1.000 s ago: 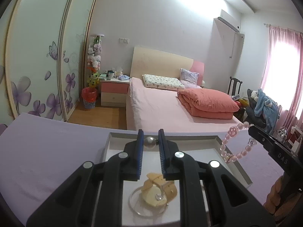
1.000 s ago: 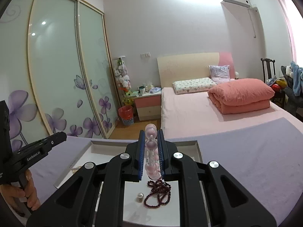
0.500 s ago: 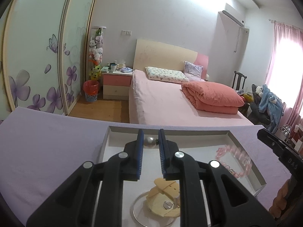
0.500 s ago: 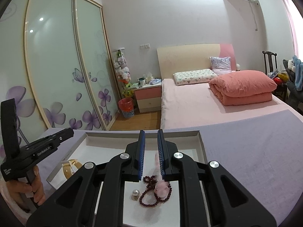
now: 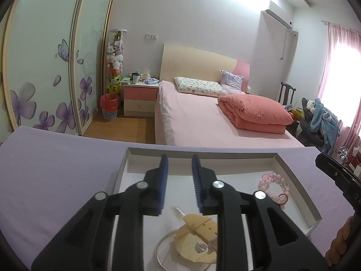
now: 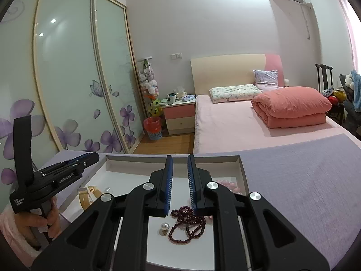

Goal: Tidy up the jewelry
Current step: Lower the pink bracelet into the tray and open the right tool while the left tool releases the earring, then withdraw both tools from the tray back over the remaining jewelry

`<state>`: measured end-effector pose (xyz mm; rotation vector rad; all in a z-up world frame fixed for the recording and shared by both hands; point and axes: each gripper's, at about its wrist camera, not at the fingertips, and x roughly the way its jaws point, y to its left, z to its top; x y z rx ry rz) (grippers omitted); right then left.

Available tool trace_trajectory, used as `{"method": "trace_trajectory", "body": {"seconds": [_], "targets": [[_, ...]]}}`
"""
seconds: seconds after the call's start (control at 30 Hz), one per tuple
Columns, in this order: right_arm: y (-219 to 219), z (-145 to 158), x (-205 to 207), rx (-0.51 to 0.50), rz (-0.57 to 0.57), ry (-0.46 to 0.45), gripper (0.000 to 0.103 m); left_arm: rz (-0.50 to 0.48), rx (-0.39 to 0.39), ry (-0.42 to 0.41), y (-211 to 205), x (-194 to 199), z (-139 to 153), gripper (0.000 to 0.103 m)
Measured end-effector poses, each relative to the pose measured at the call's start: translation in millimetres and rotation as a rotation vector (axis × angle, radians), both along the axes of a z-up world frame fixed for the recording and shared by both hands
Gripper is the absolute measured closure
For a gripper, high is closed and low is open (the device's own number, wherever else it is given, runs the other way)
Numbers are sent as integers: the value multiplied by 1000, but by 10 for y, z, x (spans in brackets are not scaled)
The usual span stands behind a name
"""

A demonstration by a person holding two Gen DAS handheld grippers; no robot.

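A shallow white tray lies on the lilac cloth. My left gripper hovers over its left part, jaws opening with nothing between them. Below it lie a yellow watch strap inside a clear ring, and a small clear piece. The pink bead bracelet rests at the tray's right side. My right gripper is shut and holds nothing, above a dark red bead necklace and a pearl. The right wrist view also shows the left gripper and the tray.
A person's hand grips the left tool's handle. The lilac cloth stretches wide to the right of the tray. Beyond the table stand a pink bed, a nightstand and sliding wardrobe doors.
The left jaws have spread and the pearl they gripped is gone from between them; the gripper sank toward the tray. The pink bracelet left the right jaws and now lies in the tray.
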<state>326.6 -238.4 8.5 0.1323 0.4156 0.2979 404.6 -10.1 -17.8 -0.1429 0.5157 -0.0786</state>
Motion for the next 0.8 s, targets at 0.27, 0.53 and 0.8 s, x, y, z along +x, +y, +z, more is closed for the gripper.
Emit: {"method": "trace_trajectory", "body": {"seconds": [0.27, 0.53, 0.8], "targets": [[21, -5, 13, -6, 2, 1, 88, 3, -2, 0, 39, -40, -20, 76], [30, -5, 7, -2, 6, -1, 88, 19, 2, 15, 210, -366, -45, 70], [37, -19, -26, -4, 24, -5, 88, -14, -14, 77, 121, -621, -168, 69]]}}
